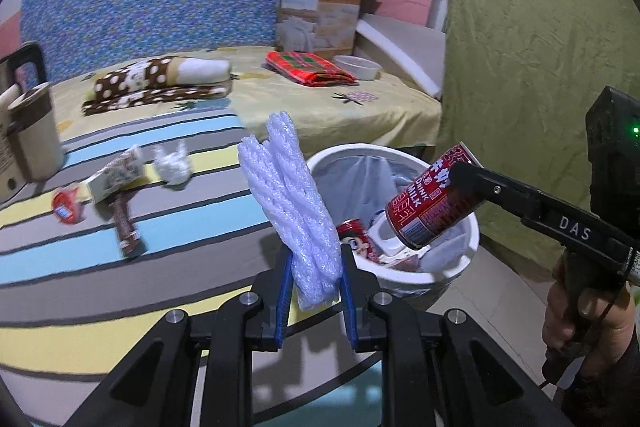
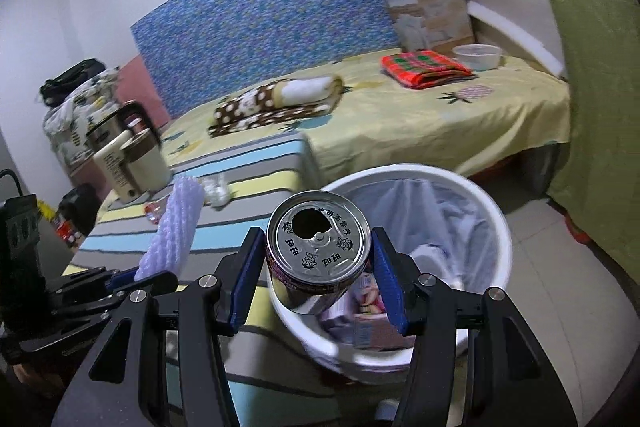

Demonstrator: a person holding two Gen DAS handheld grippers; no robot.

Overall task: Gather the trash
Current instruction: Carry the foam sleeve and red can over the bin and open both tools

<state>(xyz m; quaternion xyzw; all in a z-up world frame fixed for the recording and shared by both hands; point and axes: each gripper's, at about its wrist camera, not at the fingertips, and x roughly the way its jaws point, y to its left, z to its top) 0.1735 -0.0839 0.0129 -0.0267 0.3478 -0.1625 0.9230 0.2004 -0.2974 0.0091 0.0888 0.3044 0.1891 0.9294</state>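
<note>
My left gripper (image 1: 314, 267) is shut on a white foam net sleeve (image 1: 288, 203) and holds it upright over the striped table edge, left of the white trash bin (image 1: 460, 267). The sleeve also shows in the right wrist view (image 2: 176, 227). My right gripper (image 2: 316, 259) is shut on an opened red milk can (image 2: 316, 247), held over the bin's (image 2: 500, 227) near rim. In the left wrist view the can (image 1: 432, 207) tilts above the bin. The bin holds a liner, another red can (image 1: 356, 233) and packaging.
On the striped table (image 1: 120, 267) lie a crumpled tissue (image 1: 172, 167), a small carton (image 1: 116, 179), a brown wrapper (image 1: 126, 227) and a red lid (image 1: 66, 207). A beige kettle (image 1: 28, 135) stands at its left. Behind is a bed with blankets, a bowl and a box.
</note>
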